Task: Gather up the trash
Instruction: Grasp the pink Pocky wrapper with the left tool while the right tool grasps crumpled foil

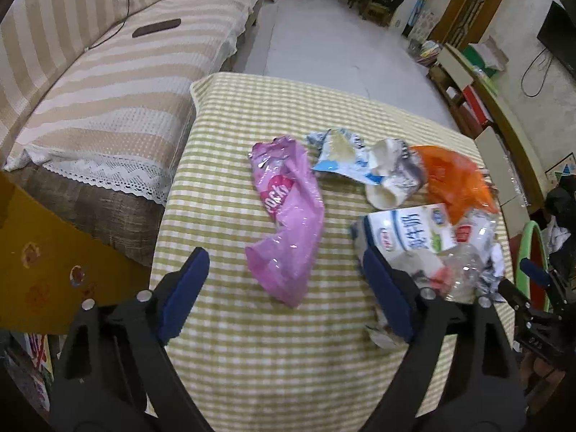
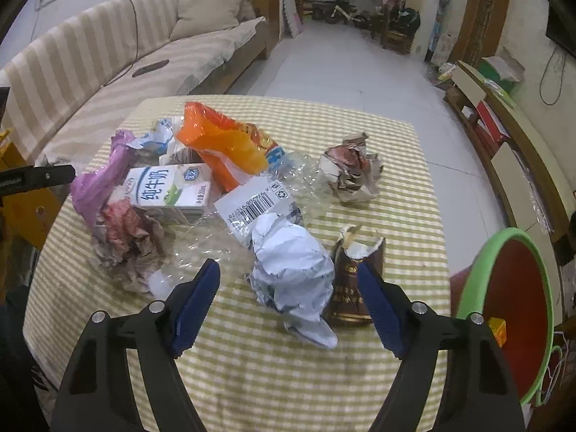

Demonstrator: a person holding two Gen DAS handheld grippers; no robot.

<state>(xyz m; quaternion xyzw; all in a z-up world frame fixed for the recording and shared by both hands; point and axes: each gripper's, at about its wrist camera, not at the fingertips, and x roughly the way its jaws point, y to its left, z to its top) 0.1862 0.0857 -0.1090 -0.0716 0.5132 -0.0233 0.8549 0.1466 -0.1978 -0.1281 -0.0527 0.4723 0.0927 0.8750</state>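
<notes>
The right gripper (image 2: 288,280) is spread wide and holds nothing; a crumpled white paper ball (image 2: 293,273) lies between its fingers at the frame's center, with a torn brown carton (image 2: 354,284) just beside the right finger. The left gripper (image 1: 284,273) is also spread and empty, the pink wrapper (image 1: 288,216) between its fingers. At the lower right, the green-rimmed red bin (image 2: 518,309) holds a small yellow box (image 2: 498,328).
</notes>
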